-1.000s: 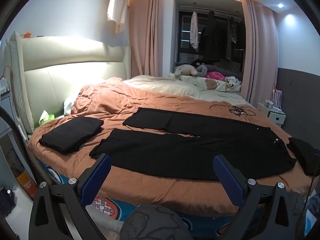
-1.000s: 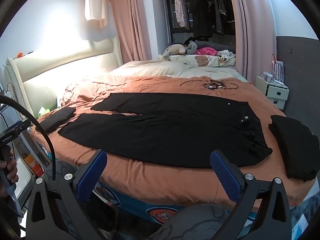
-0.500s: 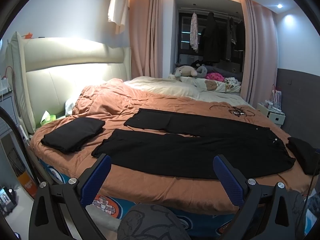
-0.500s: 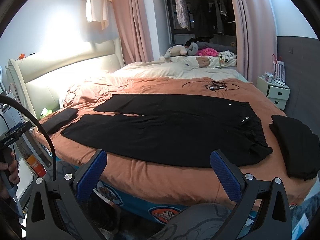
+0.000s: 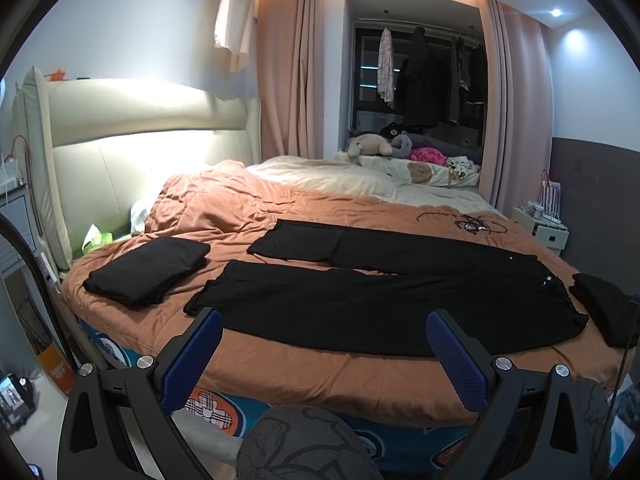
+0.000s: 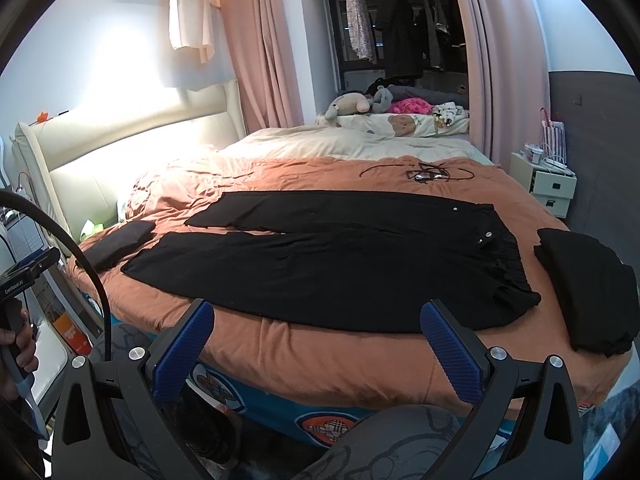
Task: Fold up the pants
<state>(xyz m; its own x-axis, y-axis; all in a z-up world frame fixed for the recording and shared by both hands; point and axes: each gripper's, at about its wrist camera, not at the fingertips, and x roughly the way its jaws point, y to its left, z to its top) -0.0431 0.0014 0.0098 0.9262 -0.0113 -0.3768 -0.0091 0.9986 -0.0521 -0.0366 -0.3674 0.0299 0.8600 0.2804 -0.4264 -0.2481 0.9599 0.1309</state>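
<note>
Black pants [image 5: 372, 292] [image 6: 332, 264] lie spread flat on the orange bed cover [image 5: 280, 364], legs pointing left and waistband at the right with small metal buttons. My left gripper [image 5: 324, 344] hovers open at the bed's near edge, short of the near leg, with nothing between its blue pads. In the right wrist view my right gripper [image 6: 316, 332] is likewise open and empty, just in front of the near edge of the pants. Neither gripper touches the cloth.
A folded black garment [image 5: 148, 270] lies at the left of the bed and another black pile [image 6: 584, 284] at the right. Tangled cables [image 6: 424, 172] rest on the far side. Headboard [image 5: 120, 148] left, white nightstand [image 6: 548, 188] right, plush toys [image 5: 376, 144] behind.
Both cameras have lifted and pulled back slightly, so the bed sits a little lower in view. The pants lie unchanged and both grippers stay open.
</note>
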